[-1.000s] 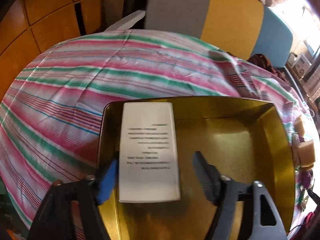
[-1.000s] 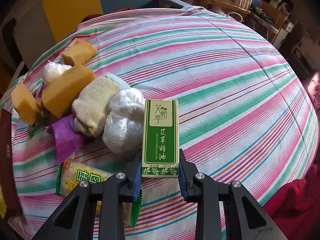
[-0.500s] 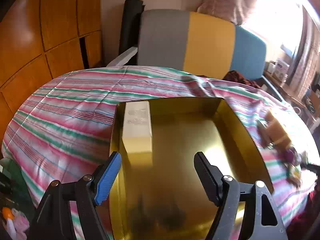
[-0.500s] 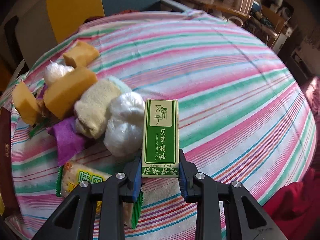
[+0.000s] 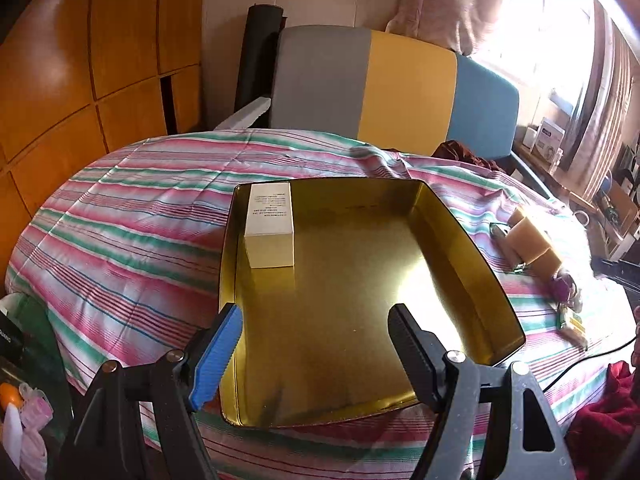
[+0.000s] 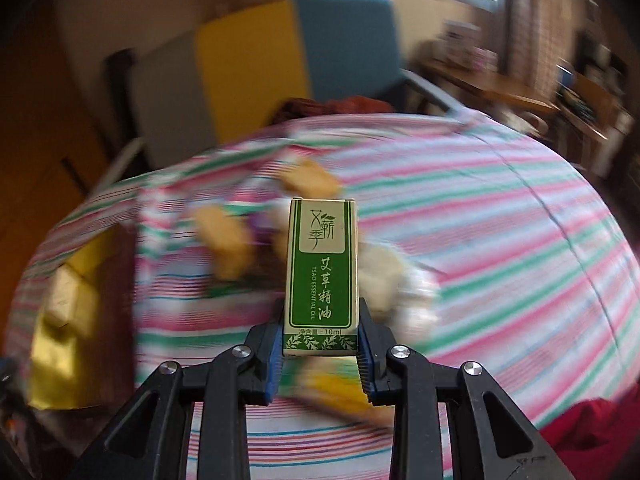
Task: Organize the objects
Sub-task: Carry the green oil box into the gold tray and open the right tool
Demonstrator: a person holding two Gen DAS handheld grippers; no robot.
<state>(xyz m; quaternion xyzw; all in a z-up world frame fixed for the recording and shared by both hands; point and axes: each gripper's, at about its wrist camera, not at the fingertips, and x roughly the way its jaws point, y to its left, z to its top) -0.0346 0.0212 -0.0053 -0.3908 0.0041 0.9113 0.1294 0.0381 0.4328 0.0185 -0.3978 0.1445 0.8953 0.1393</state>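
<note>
The right gripper (image 6: 320,354) is clamped on a green essential-oil box (image 6: 322,280), its pads pressing the box's lower sides so the carton stands upright between them, above the striped cloth (image 6: 500,248). Behind the box lies a blurred heap of yellow sponge blocks (image 6: 226,246) and pale bundles (image 6: 382,276), too smeared to tell apart further. At the left edge of that view sits the gold tin (image 6: 60,360).

The left gripper (image 5: 316,344) stands released, its blue pad and black pad spread wide with nothing between them, hovering over the near end of the gold tin (image 5: 464,248). Inside the tin, a white carton (image 5: 270,224) lies in the far left corner, against the left wall. To the tin's right, on the striped cloth (image 5: 140,220), rest sponge blocks (image 5: 530,236) and small packets. A grey, yellow and blue chair back (image 5: 400,88) rises beyond the table.
</note>
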